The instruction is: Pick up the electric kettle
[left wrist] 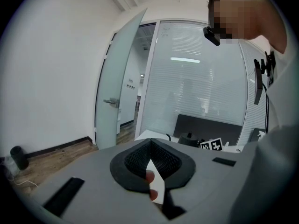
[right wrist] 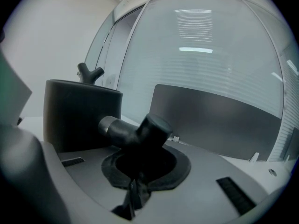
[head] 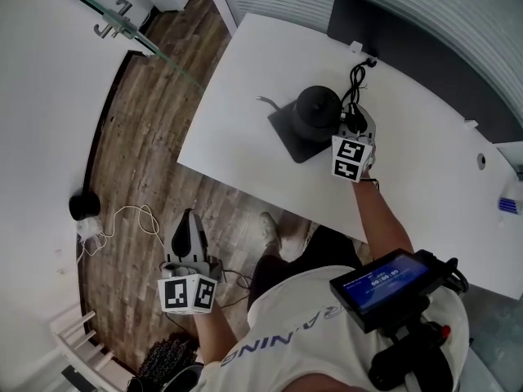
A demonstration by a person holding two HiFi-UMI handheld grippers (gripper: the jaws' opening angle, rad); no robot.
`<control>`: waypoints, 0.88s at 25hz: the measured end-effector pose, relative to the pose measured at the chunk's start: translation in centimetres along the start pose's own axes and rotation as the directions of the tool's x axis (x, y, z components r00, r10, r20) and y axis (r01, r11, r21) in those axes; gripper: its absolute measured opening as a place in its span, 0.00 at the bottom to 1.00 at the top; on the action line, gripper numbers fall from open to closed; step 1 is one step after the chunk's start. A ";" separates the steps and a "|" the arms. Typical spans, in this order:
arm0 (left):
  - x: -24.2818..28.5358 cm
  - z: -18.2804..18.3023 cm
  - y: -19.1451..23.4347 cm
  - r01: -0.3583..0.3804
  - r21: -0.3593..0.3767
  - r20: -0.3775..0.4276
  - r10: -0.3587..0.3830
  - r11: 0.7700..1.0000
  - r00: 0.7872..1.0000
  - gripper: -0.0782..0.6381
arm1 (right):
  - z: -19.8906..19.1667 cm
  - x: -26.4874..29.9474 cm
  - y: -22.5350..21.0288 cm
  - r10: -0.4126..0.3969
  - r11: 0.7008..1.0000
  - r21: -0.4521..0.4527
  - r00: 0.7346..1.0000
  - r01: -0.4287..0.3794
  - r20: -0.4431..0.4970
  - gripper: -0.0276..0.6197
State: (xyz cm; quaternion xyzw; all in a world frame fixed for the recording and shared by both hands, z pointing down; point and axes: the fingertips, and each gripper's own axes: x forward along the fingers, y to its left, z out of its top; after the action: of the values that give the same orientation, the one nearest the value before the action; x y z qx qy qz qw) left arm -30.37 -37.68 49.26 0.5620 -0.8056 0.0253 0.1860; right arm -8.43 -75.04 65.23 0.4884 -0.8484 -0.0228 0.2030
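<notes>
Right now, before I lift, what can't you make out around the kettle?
- Head view: the right gripper hides where the cord ends.
- Right gripper view: the gripper's body cuts off the kettle's bottom, so its seat on the mat is unseen.
- All views: the kettle's opaque body hides the water level.
- Head view: the spout tip is too small to judge.

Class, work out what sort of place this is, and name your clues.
Probably an office or meeting room: a long white table holding a kettle, a glass wall with blinds, and a glass door.
</notes>
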 end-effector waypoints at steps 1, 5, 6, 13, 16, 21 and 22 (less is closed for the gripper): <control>0.0 -0.1 0.3 0.001 0.000 -0.002 -0.001 1.000 1.000 0.13 | 0.3 0.0 0.0 -0.003 1.000 -0.005 1.000 0.003 0.005 0.10; 0.2 0.0 1.5 0.015 -0.002 -0.006 -0.015 1.000 1.000 0.13 | 1.8 -0.7 -0.2 -0.022 1.000 0.012 0.999 0.022 0.025 0.10; 0.2 0.1 1.8 0.021 -0.001 -0.005 -0.021 1.000 1.000 0.13 | 2.4 -1.0 -0.4 -0.030 0.999 0.020 0.999 0.029 0.031 0.10; 0.6 2.3 2.9 0.114 0.013 0.013 -0.114 0.993 0.993 0.13 | 7.2 -5.4 -0.7 -0.062 0.998 0.007 0.996 0.062 0.063 0.10; 0.9 3.5 2.7 0.178 0.033 0.025 -0.179 0.983 0.983 0.13 | 8.4 -8.2 -0.8 -0.080 0.997 0.013 0.995 0.079 0.061 0.10; 1.1 3.4 2.3 0.294 0.057 0.026 -0.296 0.954 0.955 0.13 | 8.2 -13.1 -0.5 -0.100 0.995 0.031 0.995 0.100 0.019 0.10; 0.9 3.4 2.1 0.318 0.061 0.023 -0.320 0.946 0.947 0.13 | 8.1 -14.3 -0.5 -0.107 0.994 0.040 0.994 0.107 0.011 0.10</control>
State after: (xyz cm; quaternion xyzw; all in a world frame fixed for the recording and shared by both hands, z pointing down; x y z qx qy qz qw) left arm -33.48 -38.58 46.78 0.6903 -0.7059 0.0084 0.1585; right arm -4.73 -64.57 53.04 0.5368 -0.8226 -0.0203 0.1865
